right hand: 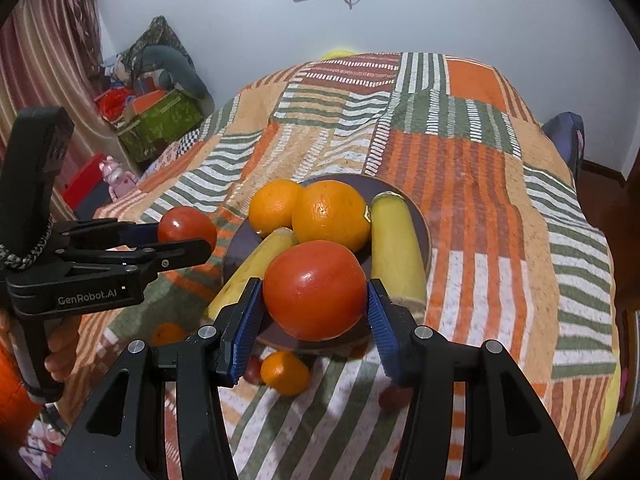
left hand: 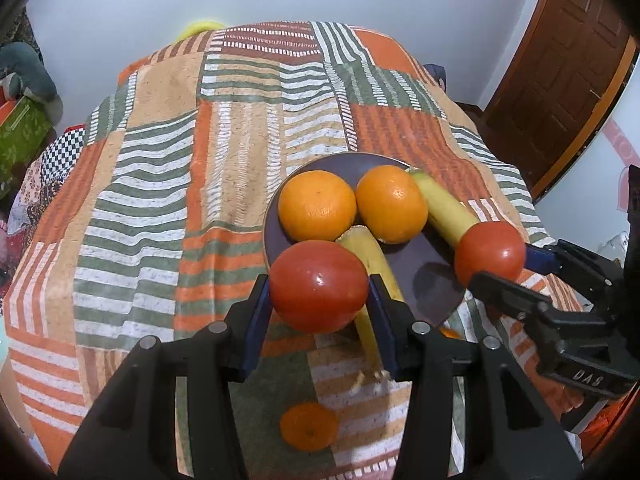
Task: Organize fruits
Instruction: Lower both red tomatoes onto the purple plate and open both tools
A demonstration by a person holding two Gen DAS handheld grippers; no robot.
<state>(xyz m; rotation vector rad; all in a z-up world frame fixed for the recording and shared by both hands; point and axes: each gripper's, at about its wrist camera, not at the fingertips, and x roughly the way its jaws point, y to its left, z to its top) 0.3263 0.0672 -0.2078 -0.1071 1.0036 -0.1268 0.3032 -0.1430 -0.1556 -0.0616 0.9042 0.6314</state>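
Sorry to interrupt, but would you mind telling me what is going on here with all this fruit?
A person is gathering fruit onto a dark plate on a patchwork cloth. Each handheld gripper holds a tomato: the left gripper and the right gripper carry theirs at the plate. Two oranges and two bananas lie there already; a small orange remains on the cloth.

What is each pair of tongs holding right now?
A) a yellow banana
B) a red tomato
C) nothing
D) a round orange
B: the left tongs and the right tongs each clamp a round red tomato between blue pads, above the dark round plate of oranges and bananas.
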